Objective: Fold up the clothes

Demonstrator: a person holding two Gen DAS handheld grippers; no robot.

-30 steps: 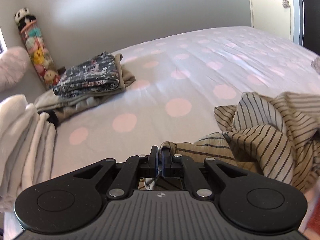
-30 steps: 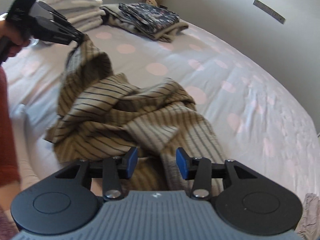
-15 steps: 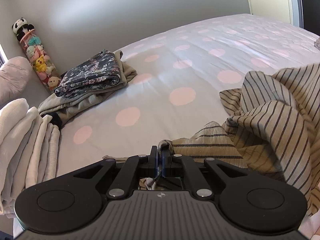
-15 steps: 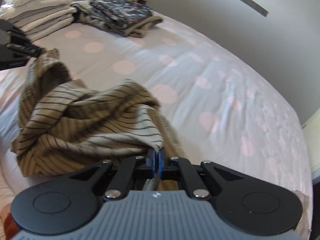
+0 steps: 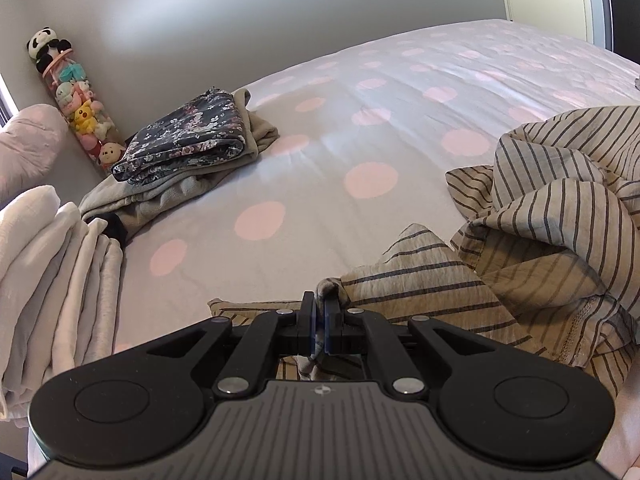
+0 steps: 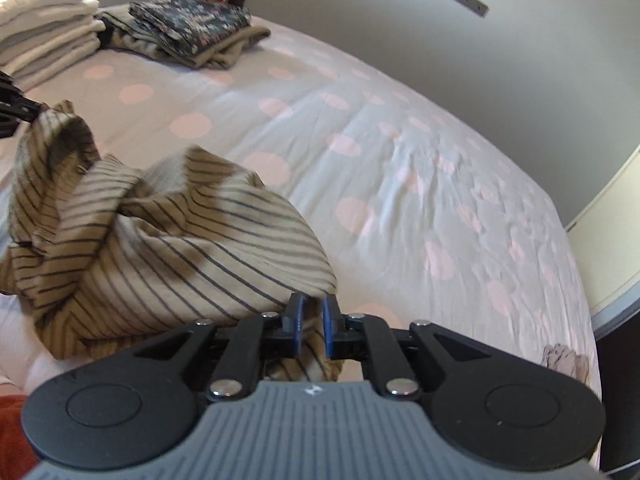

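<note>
Left gripper [image 5: 320, 312] pinches the shirt [image 5: 552, 216] hem; right gripper [image 6: 312, 320] is opening, cloth between. Limp, light fabric: you grip seams.

Bed [image 5: 400, 92] open mid to far right. Blocking: folded piles [image 5: 188, 144] far left, striped heap [image 5: 560, 216] near right.

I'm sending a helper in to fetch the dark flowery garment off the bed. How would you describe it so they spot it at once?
On the polka-dot bed, look to the corner where a tube of plush toys leans against the wall. Beside it sits the folded dark floral garment, lying on top of a beige garment. It is the only dark, flower-printed piece; the stack next to it is plain white.
</note>
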